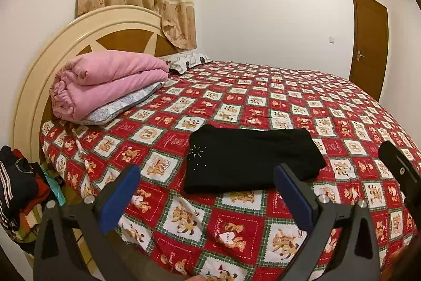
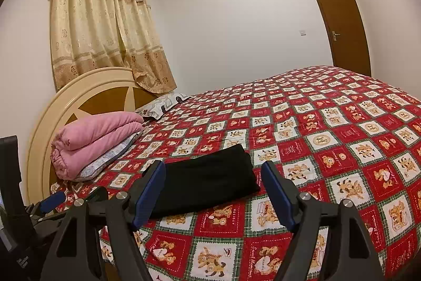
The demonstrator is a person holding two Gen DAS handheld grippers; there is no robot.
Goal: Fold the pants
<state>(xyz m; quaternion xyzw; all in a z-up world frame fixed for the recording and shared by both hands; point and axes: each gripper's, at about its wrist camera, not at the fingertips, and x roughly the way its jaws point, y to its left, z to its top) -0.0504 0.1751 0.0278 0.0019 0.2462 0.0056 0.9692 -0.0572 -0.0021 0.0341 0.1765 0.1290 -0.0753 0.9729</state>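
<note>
Both grippers (image 1: 208, 194) short of pants (image 1: 252, 158)

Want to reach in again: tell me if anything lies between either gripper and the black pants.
Nothing visible does. The pants lie folded on the bedspread, just ahead of the open left gripper and right gripper; only bare bedspread lies between.
</note>
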